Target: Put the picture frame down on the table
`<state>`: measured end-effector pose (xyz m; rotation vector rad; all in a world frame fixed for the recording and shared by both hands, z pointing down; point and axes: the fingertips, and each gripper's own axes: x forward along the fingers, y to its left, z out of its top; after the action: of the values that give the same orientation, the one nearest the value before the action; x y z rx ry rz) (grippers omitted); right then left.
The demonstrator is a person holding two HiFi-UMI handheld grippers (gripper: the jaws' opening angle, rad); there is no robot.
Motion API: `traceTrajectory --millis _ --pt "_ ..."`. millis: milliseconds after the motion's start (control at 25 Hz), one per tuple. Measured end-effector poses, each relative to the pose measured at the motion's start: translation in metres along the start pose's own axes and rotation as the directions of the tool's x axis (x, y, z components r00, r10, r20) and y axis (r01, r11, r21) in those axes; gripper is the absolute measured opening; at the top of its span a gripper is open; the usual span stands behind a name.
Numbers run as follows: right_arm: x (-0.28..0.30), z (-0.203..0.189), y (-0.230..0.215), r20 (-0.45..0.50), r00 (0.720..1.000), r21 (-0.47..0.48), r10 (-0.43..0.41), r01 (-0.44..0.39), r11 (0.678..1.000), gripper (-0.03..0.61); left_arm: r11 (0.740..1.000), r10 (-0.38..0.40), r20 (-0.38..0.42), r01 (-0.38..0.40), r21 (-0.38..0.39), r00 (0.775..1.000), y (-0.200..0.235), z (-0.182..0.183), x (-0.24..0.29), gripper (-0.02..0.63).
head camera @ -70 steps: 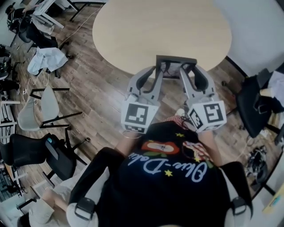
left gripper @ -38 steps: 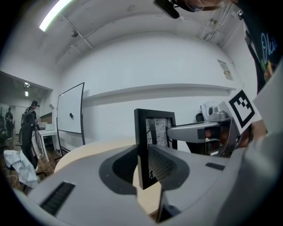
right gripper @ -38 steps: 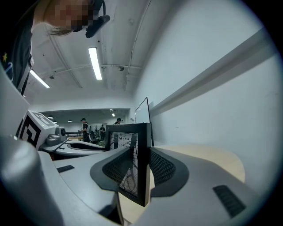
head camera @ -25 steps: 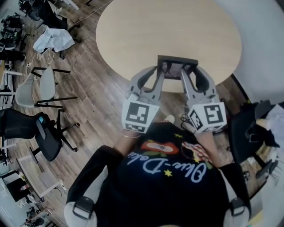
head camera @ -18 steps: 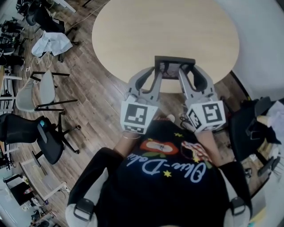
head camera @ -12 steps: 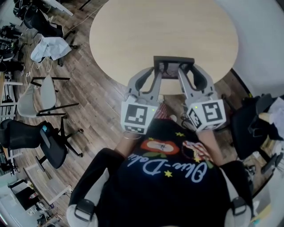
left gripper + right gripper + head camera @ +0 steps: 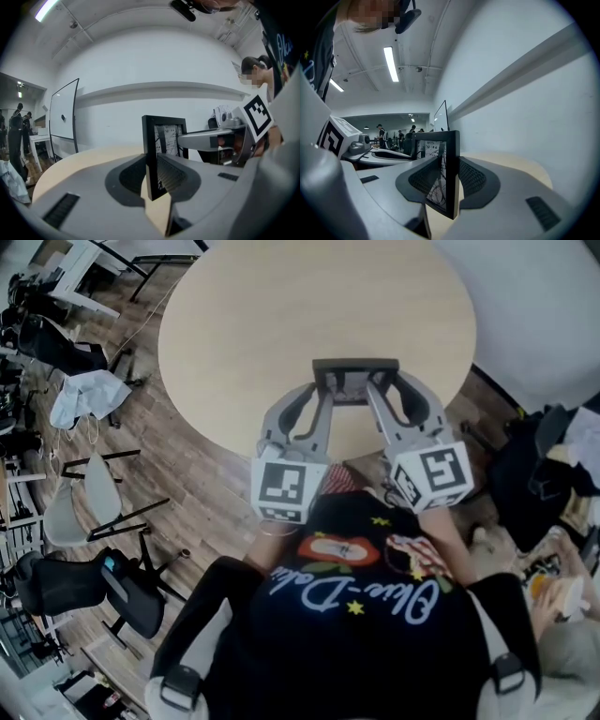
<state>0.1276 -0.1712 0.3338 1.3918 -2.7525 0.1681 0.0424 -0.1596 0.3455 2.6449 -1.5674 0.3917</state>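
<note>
A small black picture frame (image 7: 355, 380) stands upright over the near edge of the round light-wood table (image 7: 281, 306), held from both sides. My left gripper (image 7: 325, 401) is shut on its left edge and my right gripper (image 7: 377, 399) on its right edge. In the left gripper view the frame (image 7: 151, 154) sits edge-on between the jaws of the left gripper (image 7: 153, 180), with the right gripper (image 7: 211, 138) beyond it. Seen from the right gripper view, the frame (image 7: 449, 173) is clamped in the right gripper (image 7: 447, 185). Whether its bottom touches the table is hidden.
Chairs (image 7: 80, 512) and a cloth-draped seat (image 7: 86, 395) stand on the wood floor to the left. A dark chair with bags (image 7: 539, 460) is at the right. A person's hand with a cup (image 7: 553, 596) shows at lower right. A whiteboard (image 7: 63, 117) stands past the table.
Both grippers have carried the frame forward, from the table's near edge to farther over the tabletop. Both stay shut on the frame.
</note>
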Motion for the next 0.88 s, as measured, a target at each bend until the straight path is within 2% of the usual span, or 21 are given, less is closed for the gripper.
traceTrajectory --millis 280,880 --pt "0.012 -0.013 -0.006 -0.019 1.000 0.020 -0.018 0.018 1.000 0.115 1.000 -0.029 -0.021 0.030 0.007 0.999 0.005 -0.013 0.013 0.067" --pt "0.080 -0.035 -0.033 -0.117 0.993 0.020 -0.036 0.038 0.999 0.115 0.997 -0.068 -0.086 0.063 -0.054 0.994 0.052 -0.038 0.067 0.067"
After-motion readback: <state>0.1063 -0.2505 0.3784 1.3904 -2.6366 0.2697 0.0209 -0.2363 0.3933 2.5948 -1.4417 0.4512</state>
